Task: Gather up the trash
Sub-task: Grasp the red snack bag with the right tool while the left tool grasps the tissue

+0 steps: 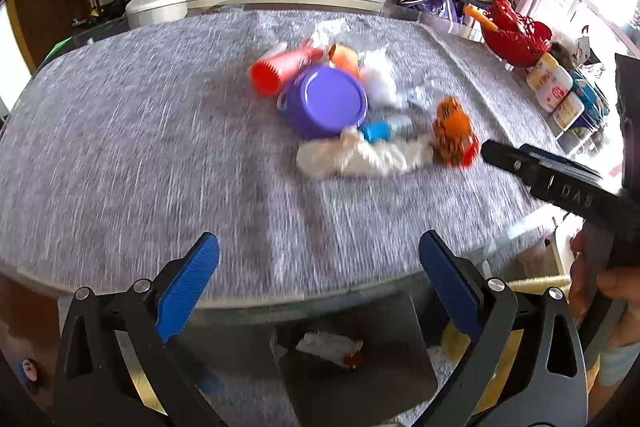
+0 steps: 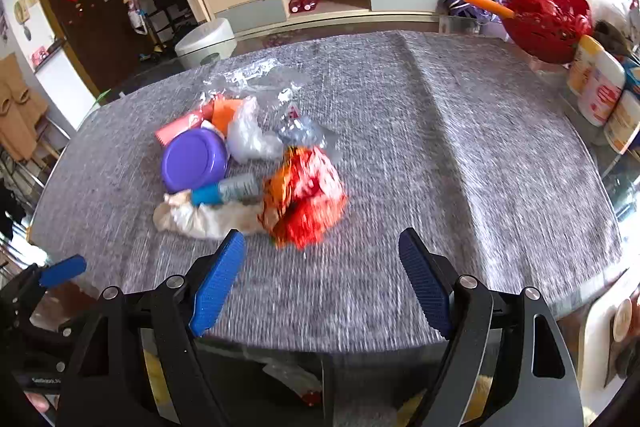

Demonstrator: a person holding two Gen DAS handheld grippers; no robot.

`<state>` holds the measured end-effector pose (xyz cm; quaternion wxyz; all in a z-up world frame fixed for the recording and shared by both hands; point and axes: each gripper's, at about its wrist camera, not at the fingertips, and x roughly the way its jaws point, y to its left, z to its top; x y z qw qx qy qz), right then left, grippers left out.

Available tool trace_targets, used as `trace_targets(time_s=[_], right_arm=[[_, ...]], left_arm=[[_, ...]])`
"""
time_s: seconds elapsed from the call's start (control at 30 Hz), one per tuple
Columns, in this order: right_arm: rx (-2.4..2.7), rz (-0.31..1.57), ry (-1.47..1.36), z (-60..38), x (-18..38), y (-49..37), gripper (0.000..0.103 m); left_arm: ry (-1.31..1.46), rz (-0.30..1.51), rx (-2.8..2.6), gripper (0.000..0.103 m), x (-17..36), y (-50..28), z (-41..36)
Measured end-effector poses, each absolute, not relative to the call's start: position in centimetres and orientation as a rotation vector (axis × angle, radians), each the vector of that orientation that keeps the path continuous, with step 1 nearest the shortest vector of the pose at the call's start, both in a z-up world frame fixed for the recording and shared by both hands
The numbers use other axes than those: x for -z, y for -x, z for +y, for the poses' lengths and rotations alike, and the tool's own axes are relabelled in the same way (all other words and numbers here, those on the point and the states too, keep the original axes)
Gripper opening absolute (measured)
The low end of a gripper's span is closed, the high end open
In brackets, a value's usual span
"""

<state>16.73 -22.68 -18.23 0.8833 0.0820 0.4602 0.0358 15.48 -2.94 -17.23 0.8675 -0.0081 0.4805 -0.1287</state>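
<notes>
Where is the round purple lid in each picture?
Left wrist view: the purple lid sits just above the picture's middle, in the trash pile, right of a red bottle.
Right wrist view: the purple lid sits left of the middle, just above the blue-capped tube.
Shared landmark: the crumpled orange-red wrapper lies to the lid's lower right in both views.

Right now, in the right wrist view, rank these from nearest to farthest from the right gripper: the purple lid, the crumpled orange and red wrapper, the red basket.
From the right gripper:
1. Crumpled orange and red wrapper, just ahead of the fingers.
2. Purple lid, farther back on the left.
3. Red basket, at the table's far right corner.
</notes>
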Motion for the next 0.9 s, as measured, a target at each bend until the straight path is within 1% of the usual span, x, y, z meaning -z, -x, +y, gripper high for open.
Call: trace_targets(time_s=[0.27,0.37,0.43,0.47,0.5,0.53,0.6,0.63,0.67,0.7,0.73,0.8,0.87,0.9], right_arm=[[-0.07,0.986,-0.2,-22.6,20.0,-19.5,0.08],[-0.07,0.993,-0.199,-22.6,20.4,-19.9,0.08],[-0.077,0.997,-0.198,-22.4,20.6,-20.3,0.08],[-0.08,0.999,-0.197,-22.5,20.7,-20.4,0.08],[-0.086,1.001,-0.199,-22.4,20.8,-20.5,0.08],[-0.089,1.002,-0.2,-22.4,20.9,-20.3,0.08],[-0.093,0.999,-0.194,-22.4,21.0,-20.4,0.078],[-0.096,0.999,-0.19,-22.4,21.0,-20.3,0.076],[-0.101,1.0,-0.187,-22.3,21.1,-20.3,0.065],[-0.106,1.003,-0.189,-22.3,21.2,-20.3,0.054],[-0.111,1.005,-0.191,-22.3,21.3,-20.2,0.049],[-0.117,0.997,-0.19,-22.4,21.2,-19.9,0.045],[-0.121,0.99,-0.203,-22.6,20.9,-19.9,0.043],[-0.121,0.983,-0.208,-22.7,20.7,-19.8,0.042]], left_arm=[[-0.008,1.011,0.289,0.093,18.4,-20.1,-4.3],[-0.006,1.027,0.309,0.087,19.2,-21.3,-4.9],[-0.002,1.036,0.322,0.079,19.7,-21.8,-5.2],[0.004,1.041,0.33,0.077,20.0,-22.0,-5.4],[0.009,1.043,0.334,0.072,20.2,-22.1,-5.4],[0.016,1.044,0.34,0.064,20.4,-22.2,-5.5],[0.023,1.044,0.351,0.057,20.6,-22.4,-5.6],[0.013,1.039,0.354,0.052,20.6,-22.4,-5.7],[0.007,1.038,0.358,0.049,20.6,-22.4,-5.9],[0.005,1.037,0.365,0.041,20.6,-22.3,-6.0],[0.01,1.039,0.372,0.031,20.7,-22.4,-6.1],[0.03,1.049,0.398,0.018,20.7,-22.3,-6.2],[0.029,1.047,0.403,0.015,20.6,-22.0,-6.4],[0.027,1.045,0.403,0.012,20.6,-21.9,-6.4]])
